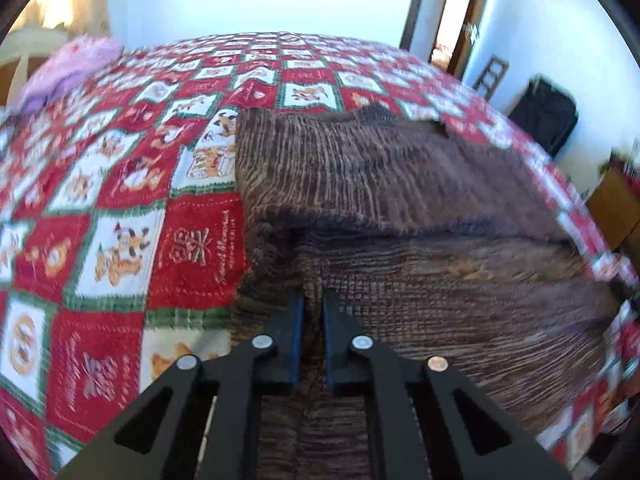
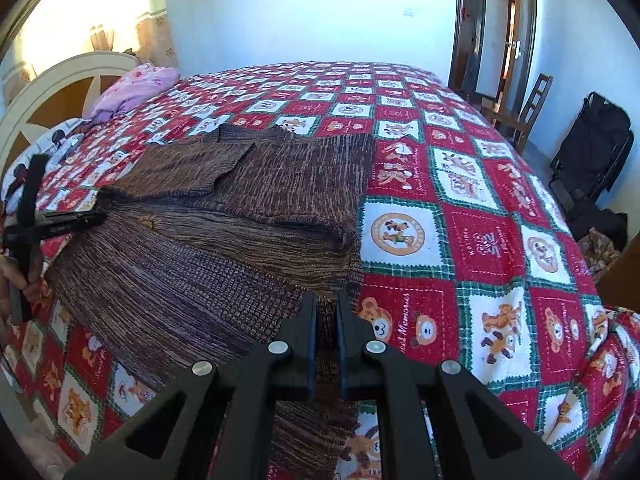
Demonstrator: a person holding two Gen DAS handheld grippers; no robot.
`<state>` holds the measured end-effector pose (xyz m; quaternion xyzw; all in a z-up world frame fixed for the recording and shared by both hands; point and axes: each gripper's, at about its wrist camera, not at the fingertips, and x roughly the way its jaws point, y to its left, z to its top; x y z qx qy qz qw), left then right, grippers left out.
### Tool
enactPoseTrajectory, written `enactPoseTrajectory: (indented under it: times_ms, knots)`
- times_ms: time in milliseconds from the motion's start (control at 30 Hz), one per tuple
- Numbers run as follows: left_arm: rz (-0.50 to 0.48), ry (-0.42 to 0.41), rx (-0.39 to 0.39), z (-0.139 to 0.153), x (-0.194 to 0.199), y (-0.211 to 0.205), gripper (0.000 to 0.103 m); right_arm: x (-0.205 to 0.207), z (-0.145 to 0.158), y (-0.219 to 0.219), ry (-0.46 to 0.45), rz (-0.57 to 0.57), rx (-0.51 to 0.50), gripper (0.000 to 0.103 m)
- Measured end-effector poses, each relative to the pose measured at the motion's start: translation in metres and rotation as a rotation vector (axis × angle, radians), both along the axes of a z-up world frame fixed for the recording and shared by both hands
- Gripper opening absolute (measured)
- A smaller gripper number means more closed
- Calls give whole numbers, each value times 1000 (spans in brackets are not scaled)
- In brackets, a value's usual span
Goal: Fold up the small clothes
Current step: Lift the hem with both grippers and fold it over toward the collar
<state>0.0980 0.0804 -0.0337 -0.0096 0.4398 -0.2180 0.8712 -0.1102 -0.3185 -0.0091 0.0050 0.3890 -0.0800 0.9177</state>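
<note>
A brown ribbed knit sweater (image 1: 400,200) (image 2: 220,240) lies flat on a red-and-white checked bedspread (image 1: 120,200) (image 2: 480,240), both sleeves folded in over its body. My left gripper (image 1: 314,300) is shut on the sweater's near hem at its left corner, with knit fabric bunched between the blue pads. My right gripper (image 2: 326,304) is shut on the near hem at the right corner, a fold of fabric pinched between its fingers. The right wrist view also shows the left gripper (image 2: 94,218) at the sweater's left edge, held by a person's hand (image 2: 12,284).
A pink blanket (image 1: 68,68) (image 2: 136,84) lies at the bed's far left by a cream headboard (image 2: 60,88). Right of the bed stand a wooden chair (image 2: 520,116), a black bag (image 2: 592,144) (image 1: 544,116) and a doorway (image 2: 492,28).
</note>
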Motion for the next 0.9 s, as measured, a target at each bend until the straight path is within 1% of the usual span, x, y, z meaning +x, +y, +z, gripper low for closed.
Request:
enactPoseTrajectory:
  times_ms: [67,167,200,333,467,667,800,900]
  knots:
    - [15,1,-89,6,-7,10,9,-2,3,2,-13,-5,-7,8]
    - [30,-31,-163,20,-17,20,9,-4,11,2,-45,-16,9,8]
    - [31,-37,-175,24,-19,22,9,-4,15,2,-58,-15,11,8]
    - [37,-71,-185,41,-23,26,9,-3,31,8,-95,-6,-23,8]
    - [60,-74,-216,50,-15,31,9,-1,44,13,-132,-2,-67,8]
    - [88,-113,-221,62,-2,32,8,17,58,14,-155,-5,-107,8]
    - [123,-104,-238,65,11,33,8,32,66,16,-169,-8,-131,8]
    - [135,-95,-232,66,26,31,8,47,70,16,-170,1,-161,8]
